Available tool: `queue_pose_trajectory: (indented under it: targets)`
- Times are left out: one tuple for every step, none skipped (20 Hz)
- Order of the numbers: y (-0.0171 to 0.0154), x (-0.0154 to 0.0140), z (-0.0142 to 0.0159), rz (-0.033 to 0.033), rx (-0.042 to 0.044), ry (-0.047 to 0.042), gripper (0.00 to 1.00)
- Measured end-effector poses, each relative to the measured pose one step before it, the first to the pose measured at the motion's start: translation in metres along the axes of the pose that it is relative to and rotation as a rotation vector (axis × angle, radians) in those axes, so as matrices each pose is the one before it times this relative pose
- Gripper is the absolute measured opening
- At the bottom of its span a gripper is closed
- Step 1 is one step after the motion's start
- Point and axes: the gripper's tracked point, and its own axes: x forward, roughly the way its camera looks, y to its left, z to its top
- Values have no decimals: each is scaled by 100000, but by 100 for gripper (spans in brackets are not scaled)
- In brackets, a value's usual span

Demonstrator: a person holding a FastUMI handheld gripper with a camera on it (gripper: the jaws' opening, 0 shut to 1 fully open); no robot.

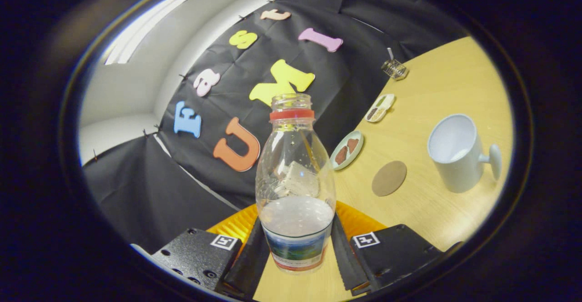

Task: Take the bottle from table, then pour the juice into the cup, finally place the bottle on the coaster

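Between the gripper's (pixel 295 247) fingers: clear plastic bottle (pixel 295 188), uncapped, red neck ring, clamped on both sides, seemingly lifted. Pour step next; needs moving right to white ceramic cup (pixel 457 153). Round brown coaster (pixel 389 178) lies between.

Looking out over the pale wooden tabletop (pixel 450 83), I can see a small round pale-green dish (pixel 347 149) holding two reddish-brown pieces, sitting close to the black cloth wall. Further along the same edge lies a small white oblong tray (pixel 379 108) split into compartments, with dark brownish and greenish contents I cannot make out. Beyond that, well apart from both, sits a little wire-mesh metal basket (pixel 394 68) with a thin pale stick or handle rising from it. Above the black cloth I see a plain white wall (pixel 132 93) and a bright strip of ceiling light (pixel 141 27).
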Motion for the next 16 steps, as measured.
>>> queue_pose_trajectory:
  targets:
    - [-139, -189, -29, 292, 5987, -852, 77]
    - [-232, 258, 244, 99, 6247, -618, 77]
    - [-322, 144, 45, -207, 6282, 254, 77]
    - [-341, 278, -12, -750, 6027, 242, 77]
    - [-223, -98, 251, -440, 5102, 255, 77]
    - [-73, -4, 244, -181, 4046, -352, 77]
    - [-33, 7, 193, 20, 3404, -176, 77]
    - [22, -195, 165, -109, 3120, -169, 77]
    - [0, -29, 161, 263, 2747, -148, 77]
    - [-68, 132, 174, -99, 2159, 92, 77]
    - [26, -53, -93, 174, 1664, 329, 77]
    - [212, -113, -10, 267, 1517, -22, 77]
    - [101, 8, 140, 279, 1789, -215, 77]
    - [102, -63, 263, 530, 1934, -450, 77]
    - [75, 32, 329, 529, 1905, -272, 76]
    - [16, -10, -5, 42, 1341, -255, 76]
